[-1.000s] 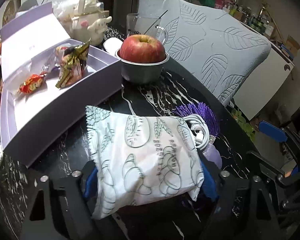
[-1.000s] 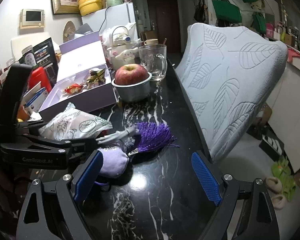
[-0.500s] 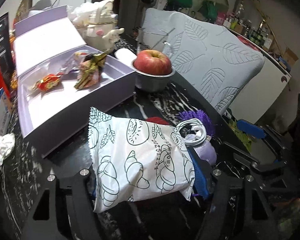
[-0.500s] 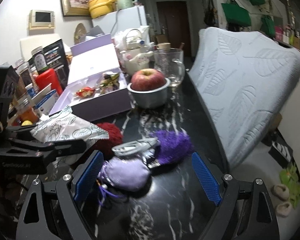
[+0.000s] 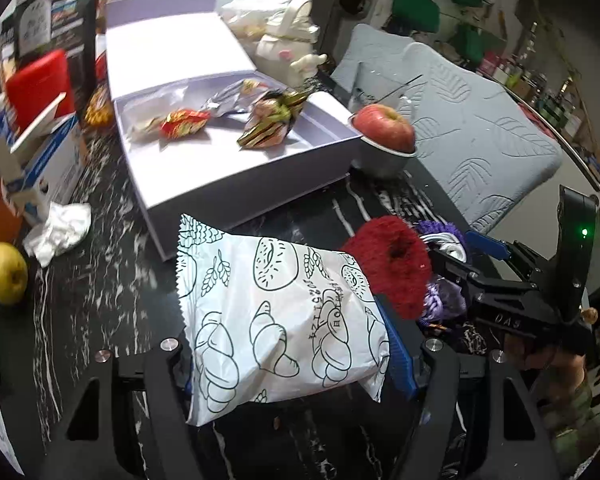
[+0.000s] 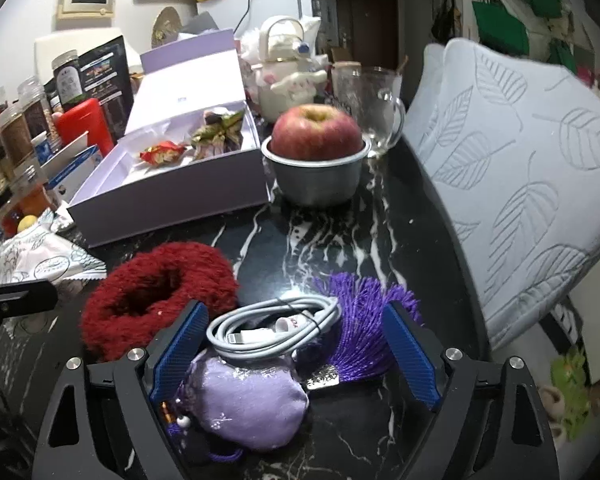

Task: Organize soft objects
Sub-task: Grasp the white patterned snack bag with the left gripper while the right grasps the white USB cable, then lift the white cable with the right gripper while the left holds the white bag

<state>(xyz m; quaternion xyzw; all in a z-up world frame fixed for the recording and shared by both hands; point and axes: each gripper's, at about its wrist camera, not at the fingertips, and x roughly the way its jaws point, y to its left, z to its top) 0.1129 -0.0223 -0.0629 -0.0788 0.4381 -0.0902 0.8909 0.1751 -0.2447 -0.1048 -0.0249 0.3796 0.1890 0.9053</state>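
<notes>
Left wrist view: the left tool is clenched on a white bread packet printed with pastry drawings, its blue pads pressed against both sides. At 1 o'clock from the packet lies a red fluffy scrunchie on the black marble table. At 12 o'clock stands an open lilac box holding wrapped sweets, with a red apple in a metal bowl at the box's right corner. The right tool reaches in from 3 o'clock.

Right wrist view: the right tool is spread wide, released, straddling a lilac pouch, a coiled white cable and a purple tassel. Whether the pads touch them, I cannot tell. The scrunchie lies at 10 o'clock, just beside the left pad.
</notes>
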